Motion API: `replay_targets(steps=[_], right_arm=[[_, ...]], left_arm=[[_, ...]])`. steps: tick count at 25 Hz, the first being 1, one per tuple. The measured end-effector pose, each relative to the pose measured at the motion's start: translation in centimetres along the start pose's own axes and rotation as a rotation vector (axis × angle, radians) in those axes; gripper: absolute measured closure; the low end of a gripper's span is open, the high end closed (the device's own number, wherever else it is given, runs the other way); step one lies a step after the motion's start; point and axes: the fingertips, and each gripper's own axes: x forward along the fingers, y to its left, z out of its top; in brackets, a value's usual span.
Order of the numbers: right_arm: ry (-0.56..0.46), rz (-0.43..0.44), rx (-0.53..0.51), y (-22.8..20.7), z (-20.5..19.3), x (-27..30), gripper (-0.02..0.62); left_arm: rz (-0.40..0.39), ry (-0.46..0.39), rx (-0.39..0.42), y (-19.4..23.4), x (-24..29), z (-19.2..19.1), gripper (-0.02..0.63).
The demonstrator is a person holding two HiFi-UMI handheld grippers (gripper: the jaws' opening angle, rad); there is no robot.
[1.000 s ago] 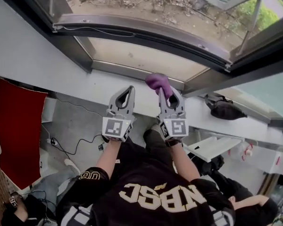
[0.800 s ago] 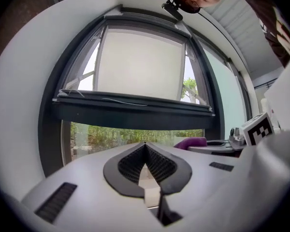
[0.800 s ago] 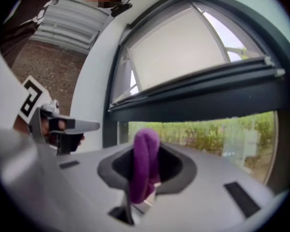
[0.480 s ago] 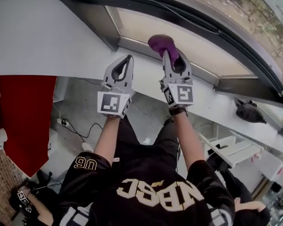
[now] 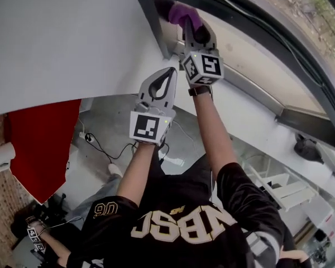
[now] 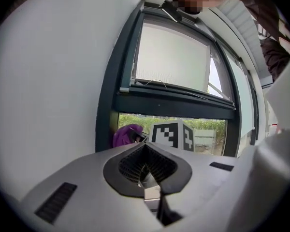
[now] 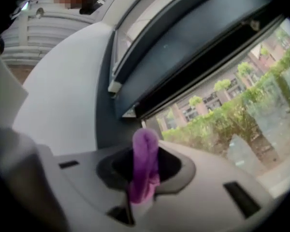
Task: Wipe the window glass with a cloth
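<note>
— What sits at the left of the head view?
— A red panel at 9 o'clock, with a white wall above it. Near the centre, the left gripper points up toward 12 o'clock. Its jaws are pressed together with nothing between them.

— And to its right?
— The right gripper reaches higher, angled toward 11 o'clock, and its jaws pinch a purple cloth.

— Which way does the cloth run?
— Its long axis follows the jaws. The free end sticks out past the tips toward 11 o'clock, at the corner where the dark frame meets the wall. In the right gripper view it stands upright, from 6 to 12 o'clock.

— How does it look?
— Soft and plain purple, bunched into a narrow fold with a rounded end.

— Where is the window glass?
— The window glass stretches from beside the cloth down toward 3 o'clock. Whether cloth and glass touch cannot be told.
</note>
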Motion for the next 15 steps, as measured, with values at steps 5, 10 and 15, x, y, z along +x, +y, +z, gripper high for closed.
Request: replay_targets(steps=[5,10,15], right_arm=[[-0.042,-0.084,0.085,-3.9,0.7,-0.2,0.512],[-0.066,-0.197,0.052,-11.8,4.5,-8.2,0.512],[-0.029,-0.330,-0.070,-23.6,8.6,-19.6,0.512]], left_arm=[[0.026,-0.004,-0.031,-0.3,-0.1,0.4,0.586],[-0.026,0.009,-0.009,-5.8,1.9,-0.6,0.586],[-0.069,0.025,-0.009,-16.8,5.0,-2.9,0.586]])
